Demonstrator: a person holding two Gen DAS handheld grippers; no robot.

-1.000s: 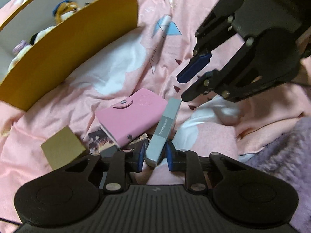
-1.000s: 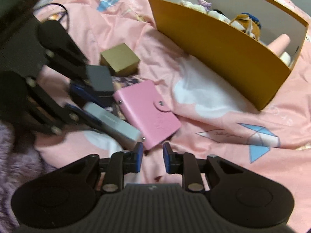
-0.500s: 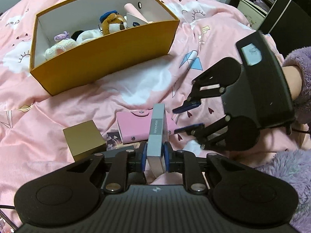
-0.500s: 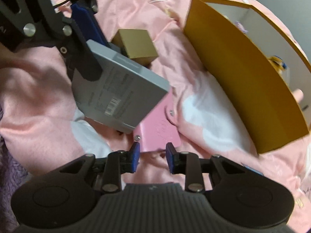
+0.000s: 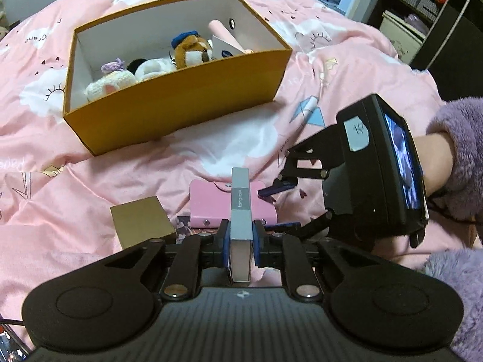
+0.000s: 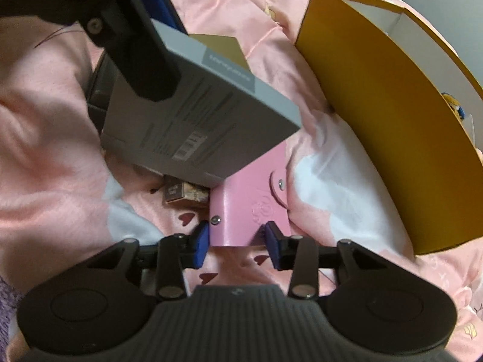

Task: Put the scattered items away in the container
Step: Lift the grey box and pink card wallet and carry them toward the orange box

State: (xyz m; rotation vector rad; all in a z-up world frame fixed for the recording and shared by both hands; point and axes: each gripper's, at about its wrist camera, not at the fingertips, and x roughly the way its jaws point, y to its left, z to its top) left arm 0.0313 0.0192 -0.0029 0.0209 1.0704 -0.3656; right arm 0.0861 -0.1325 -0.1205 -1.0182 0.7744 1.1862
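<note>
Left gripper [image 5: 240,242]: pinching the grey box [image 5: 240,211] on edge, lifted above the bed [image 5: 229,147].
Right gripper [image 6: 237,241]: spread, pads flanking the pink card wallet [image 6: 250,208], which lies on the bed near the orange box [image 5: 181,102].
Risk: the grey box hangs just over the wallet, so the two grippers could knock together; a thin edge grip may let the box swivel.
Orange box: open-topped, holding plush toys [image 5: 151,66] (plus a pink item, unclear).
Still out: gold cube [image 5: 140,223].
</note>
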